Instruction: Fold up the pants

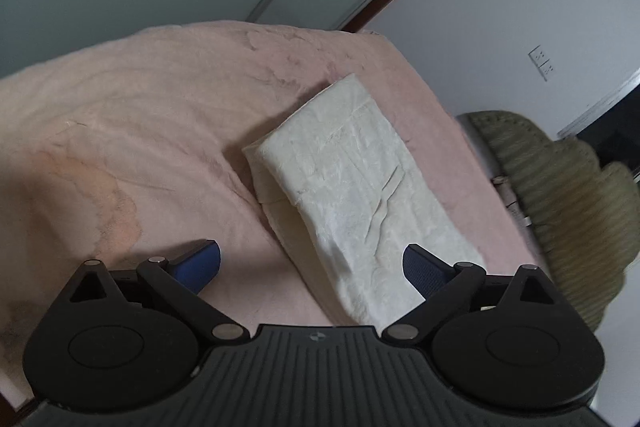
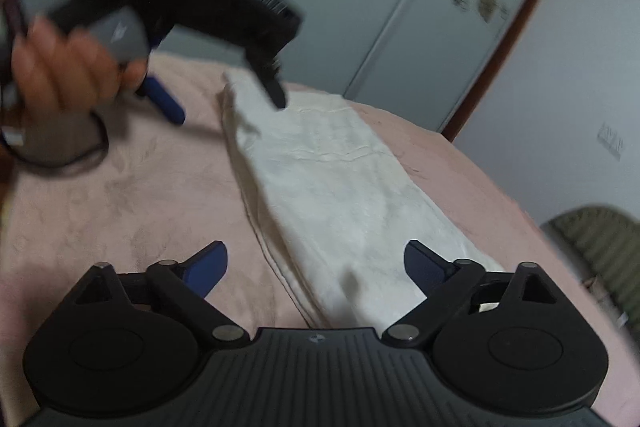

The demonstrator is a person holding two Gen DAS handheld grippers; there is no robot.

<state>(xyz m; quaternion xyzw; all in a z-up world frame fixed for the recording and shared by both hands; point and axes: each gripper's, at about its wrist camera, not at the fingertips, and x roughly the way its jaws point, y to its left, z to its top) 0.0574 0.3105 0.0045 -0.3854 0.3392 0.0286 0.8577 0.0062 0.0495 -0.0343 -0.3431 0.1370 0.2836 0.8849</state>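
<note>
Right hand-held gripper: jaws apart over the near end of the pants, nothing clamped.
Left hand-held gripper: jaws apart, empty, beside the bundle.
Pants: folded into a long white rectangle on the bed, toward its right edge.
Risk: a finger snagging the top layer could drag the fold undone.
Texture: crinkled soft cloth on a plush pink blanket.

We are looking into a bedroom: a pink bedspread is lying beneath the jaws, wardrobe doors standing beyond.
</note>
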